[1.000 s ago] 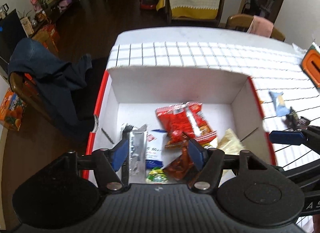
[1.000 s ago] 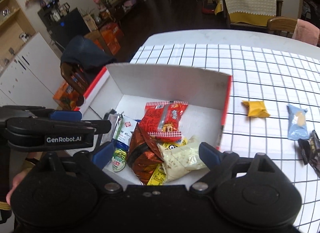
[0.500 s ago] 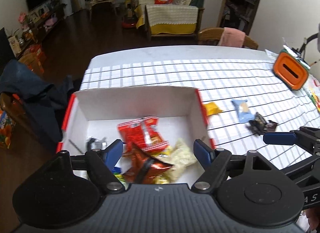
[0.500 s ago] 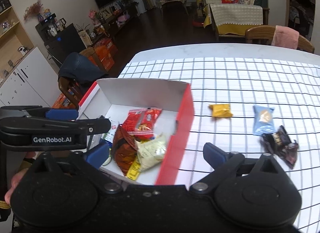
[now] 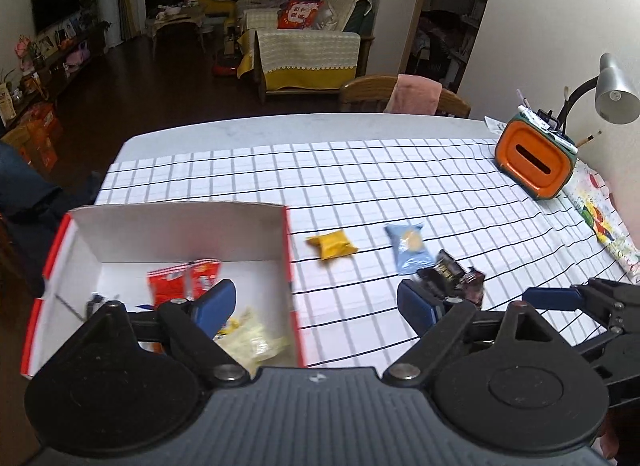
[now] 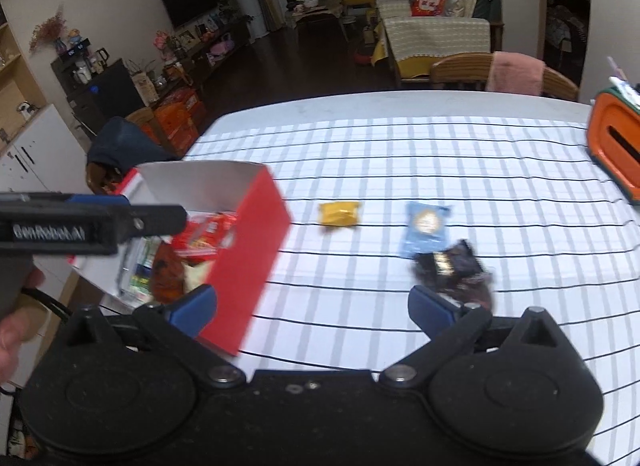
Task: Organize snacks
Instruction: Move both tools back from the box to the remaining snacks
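Note:
A red-and-white cardboard box point(image 5: 180, 225) stands at the left of the checked tablecloth and holds several snack packets, among them a red one point(image 5: 176, 282) and a pale yellow one point(image 5: 252, 342). To its right a yellow packet point(image 5: 332, 245), a light blue packet point(image 5: 410, 248) and a dark crinkled packet point(image 5: 456, 274) lie loose on the cloth. My left gripper point(image 5: 316, 302) hovers over the box's right wall, its jaws opening with nothing between them. My right gripper point(image 6: 312, 306) is open wide and empty, between the box point(image 6: 252, 250) and the dark packet point(image 6: 452, 266).
An orange pen holder point(image 5: 534, 163) and a grey desk lamp point(image 5: 614, 93) stand at the table's far right. A wooden chair with a pink cloth point(image 5: 412, 95) is behind the table. A chair with a dark jacket point(image 6: 124, 145) stands left of the box.
Both grippers have moved right, from over the box toward the loose packets on the cloth. Both pairs of jaws stand wider than before.

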Motion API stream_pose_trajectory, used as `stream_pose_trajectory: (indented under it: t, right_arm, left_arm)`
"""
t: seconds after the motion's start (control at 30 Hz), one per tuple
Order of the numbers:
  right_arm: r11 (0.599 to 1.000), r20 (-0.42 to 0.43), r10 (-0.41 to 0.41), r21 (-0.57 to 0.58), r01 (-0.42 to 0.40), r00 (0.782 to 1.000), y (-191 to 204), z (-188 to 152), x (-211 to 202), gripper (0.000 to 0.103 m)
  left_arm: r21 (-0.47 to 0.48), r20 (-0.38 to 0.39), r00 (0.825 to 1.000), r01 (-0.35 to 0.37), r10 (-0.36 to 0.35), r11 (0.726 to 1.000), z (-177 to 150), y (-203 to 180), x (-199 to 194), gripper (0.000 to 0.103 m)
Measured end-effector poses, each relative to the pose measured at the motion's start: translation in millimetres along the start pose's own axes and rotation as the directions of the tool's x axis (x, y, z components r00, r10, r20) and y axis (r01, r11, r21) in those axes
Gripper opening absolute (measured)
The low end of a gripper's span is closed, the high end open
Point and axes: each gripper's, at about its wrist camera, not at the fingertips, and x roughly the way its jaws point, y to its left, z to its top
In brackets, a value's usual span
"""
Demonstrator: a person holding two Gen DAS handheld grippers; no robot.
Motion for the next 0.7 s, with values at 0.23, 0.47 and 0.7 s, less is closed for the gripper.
stream_pose_trajectory:
  t: [0.23,0.47,0.7]
  right_arm:
    - [0.999,0.005,-0.046,-0.027,0.047,0.999,-55,-10,-2,0.102]
    - [0.996,-0.012,-0.055,-0.070,0.054,0.998,-99,-11,12,0.102]
    - [0.989,-0.059,-0.045,-0.141,0.036,0.997,-123,-13,42,0.099]
  left_arm:
    - [0.006,-0.030,0.999,-0.011,0.011,1.000,4,-36,29,0.089]
    - [0.033,-0.065,0.997,-0.035,0.037,0.999,12,-58,65,0.089]
    - [0.016,-0.116,0.988,-0.098,0.099,0.995,26,-62,112,0.089]
